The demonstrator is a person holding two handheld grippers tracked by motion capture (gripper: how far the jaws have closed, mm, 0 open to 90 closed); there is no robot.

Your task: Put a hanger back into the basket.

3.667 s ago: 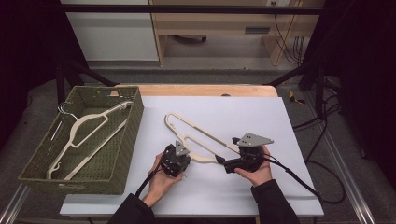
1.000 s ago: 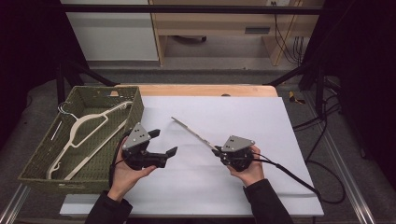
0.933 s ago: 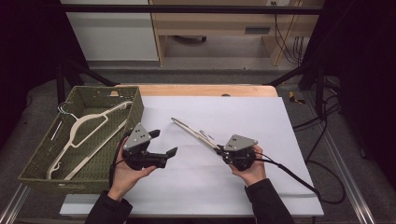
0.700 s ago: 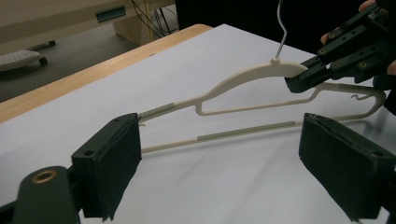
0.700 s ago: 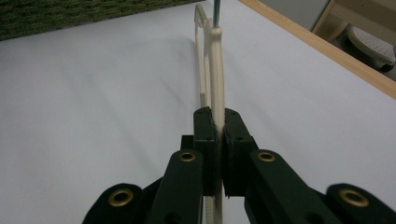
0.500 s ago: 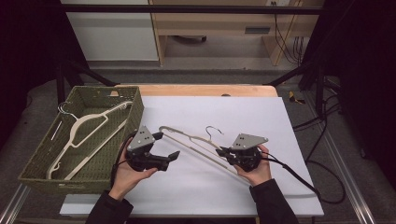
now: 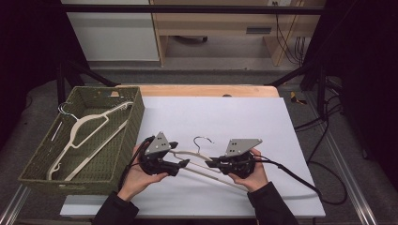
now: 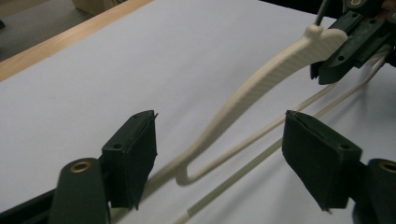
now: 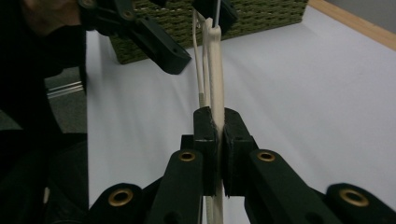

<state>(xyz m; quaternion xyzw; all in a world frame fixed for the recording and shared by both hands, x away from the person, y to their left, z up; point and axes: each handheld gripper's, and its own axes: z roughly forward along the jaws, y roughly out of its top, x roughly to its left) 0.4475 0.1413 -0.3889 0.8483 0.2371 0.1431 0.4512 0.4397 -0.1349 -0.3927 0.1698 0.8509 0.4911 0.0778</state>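
A: What covers the table?
B: A white sheet (image 7: 225, 112), bare across its far half. A wooden strip (image 7: 206, 90) shows along the far edge.
A: And past that?
B: Grey floor (image 7: 187, 75), with a white cabinet (image 7: 110, 33) at far left and a pale wooden unit (image 7: 220, 23) just beside it on the right.
A: Any wiring?
B: Black cables (image 7: 285, 35) hang at the wooden unit's right end, and more cables (image 7: 328, 122) lie on the floor right of the table. A small yellow-and-black item (image 7: 295, 97) is near them, too small to identify.
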